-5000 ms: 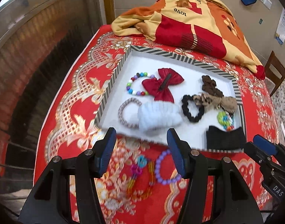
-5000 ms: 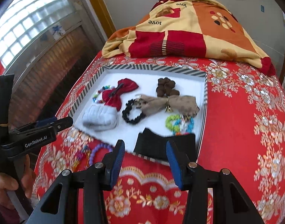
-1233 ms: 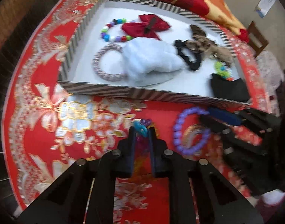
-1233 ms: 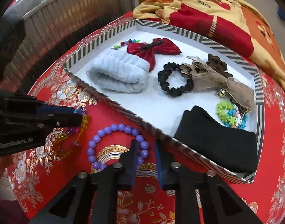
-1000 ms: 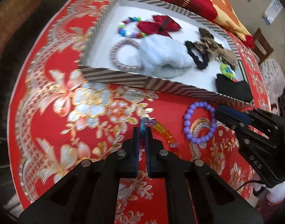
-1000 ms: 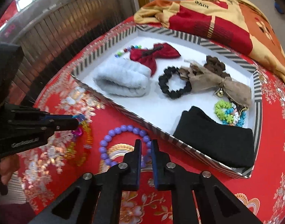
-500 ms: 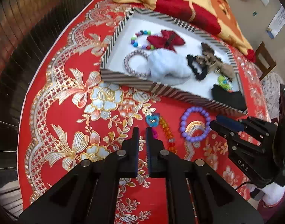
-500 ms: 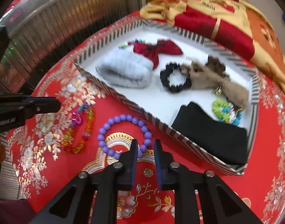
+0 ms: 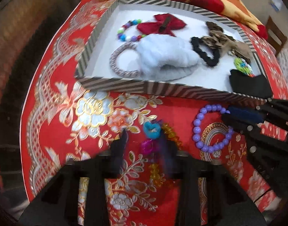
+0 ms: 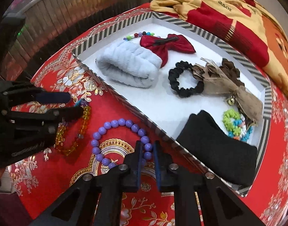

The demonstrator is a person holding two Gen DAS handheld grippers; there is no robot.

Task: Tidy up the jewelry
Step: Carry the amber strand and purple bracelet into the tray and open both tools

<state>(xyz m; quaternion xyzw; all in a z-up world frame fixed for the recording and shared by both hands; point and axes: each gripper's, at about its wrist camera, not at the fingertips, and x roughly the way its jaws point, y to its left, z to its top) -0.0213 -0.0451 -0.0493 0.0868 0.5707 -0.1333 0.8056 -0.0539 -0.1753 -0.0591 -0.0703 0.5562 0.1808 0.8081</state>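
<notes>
A purple bead bracelet (image 10: 113, 124) lies on the red cloth in front of the striped tray (image 10: 125, 98); it also shows in the left wrist view (image 9: 196, 130). My right gripper (image 10: 146, 152) has its fingers slightly apart astride the bracelet's near-right beads. An amber bead necklace (image 10: 83, 124) with blue and pink charms (image 9: 151, 129) lies to the left. My left gripper (image 9: 144, 137) is open around the charms, blurred by motion. The tray (image 9: 113, 85) holds hair ties, a red bow, a pale blue headband and bracelets.
A yellow and red blanket (image 10: 238, 9) lies behind the tray. A black cloth (image 10: 215, 146) fills the tray's near right corner. A metal grille (image 10: 68, 9) stands to the left. The round table's edge (image 9: 25, 131) curves close on the left.
My left gripper has opened and dropped back to the charms. My right gripper's fingers have parted slightly around the purple bracelet. Both bracelets lie on the cloth as before.
</notes>
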